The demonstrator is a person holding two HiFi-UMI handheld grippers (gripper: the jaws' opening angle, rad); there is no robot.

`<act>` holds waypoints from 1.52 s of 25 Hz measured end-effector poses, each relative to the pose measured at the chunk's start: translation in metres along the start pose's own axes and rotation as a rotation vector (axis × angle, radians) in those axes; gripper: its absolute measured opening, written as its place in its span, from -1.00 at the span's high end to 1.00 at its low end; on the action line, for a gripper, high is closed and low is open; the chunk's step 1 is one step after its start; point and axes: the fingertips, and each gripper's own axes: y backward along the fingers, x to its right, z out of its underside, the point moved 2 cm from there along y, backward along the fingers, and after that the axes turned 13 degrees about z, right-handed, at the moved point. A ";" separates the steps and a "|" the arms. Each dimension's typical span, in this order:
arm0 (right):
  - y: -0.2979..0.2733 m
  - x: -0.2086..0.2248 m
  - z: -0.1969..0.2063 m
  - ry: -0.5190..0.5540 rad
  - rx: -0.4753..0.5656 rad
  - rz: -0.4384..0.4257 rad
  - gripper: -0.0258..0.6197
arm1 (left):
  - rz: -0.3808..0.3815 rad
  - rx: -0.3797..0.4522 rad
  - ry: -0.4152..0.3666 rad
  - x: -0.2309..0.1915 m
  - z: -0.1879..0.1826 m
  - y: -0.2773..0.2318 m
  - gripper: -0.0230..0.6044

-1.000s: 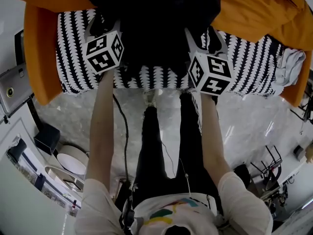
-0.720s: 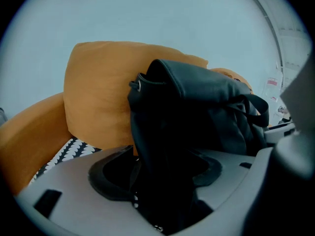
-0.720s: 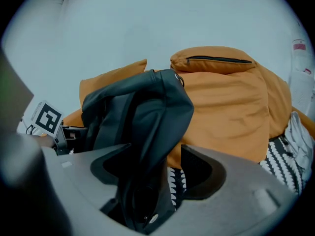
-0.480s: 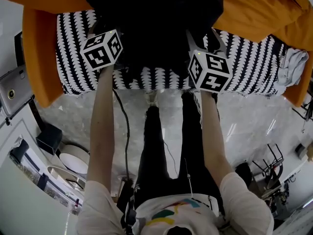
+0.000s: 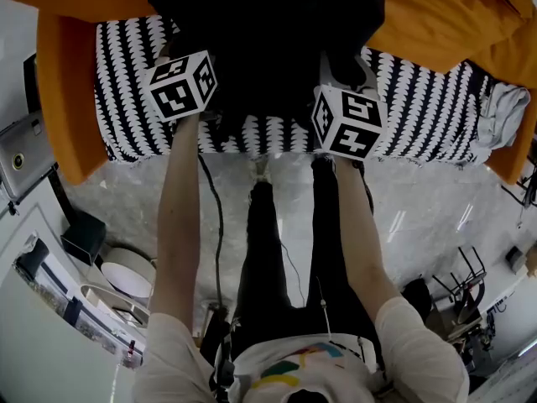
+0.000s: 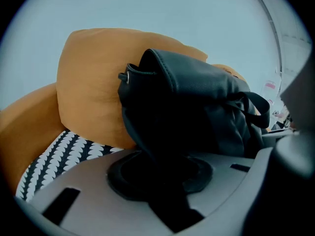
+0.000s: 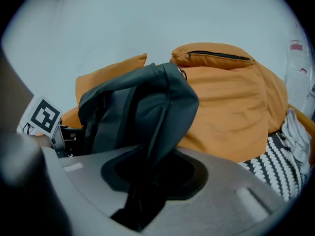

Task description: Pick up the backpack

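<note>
Nearest, a person (image 5: 294,368) in a white shirt and dark trousers is being seen from above, standing on a marbled floor (image 5: 419,217). Both bare arms are being stretched forward to a seat (image 5: 126,91) covered in a black-and-white pattern.

At the seat's near edge, the left gripper (image 6: 160,181) is being held against the left side of the backpack (image 5: 268,49). Its jaws have just been closing, and a fold of the black material is being pinched between them at a narrow gap. The right gripper (image 7: 147,181) is being held against the right side of the backpack. Its jaws have likewise just been closing, and a dark fold is being gripped between them. Both grippers are being pointed forward and down.

The backpack is being kept upright at the middle of the seat, between the two grippers. Its base is being hidden by the jaws in both gripper views. A metal ring (image 6: 127,75) is being shown at its top left corner, and a strap (image 6: 258,107) is hanging at its right.

Behind it, orange cushions (image 7: 231,107) are being pressed by its back. A pale cloth (image 5: 503,107) is lying at the seat's far right. A plain pale wall (image 6: 162,14) is being seen farthest off.
</note>
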 end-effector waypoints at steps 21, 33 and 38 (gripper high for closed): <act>0.017 -0.007 -0.003 0.038 0.087 0.015 0.73 | -0.041 0.089 0.013 0.014 -0.004 0.032 0.70; 0.068 0.006 -0.095 0.046 0.216 -0.001 0.74 | -0.062 0.227 -0.088 0.059 -0.096 0.095 0.71; 0.117 0.007 -0.173 0.033 0.308 -0.021 0.74 | -0.067 0.321 -0.131 0.087 -0.174 0.150 0.71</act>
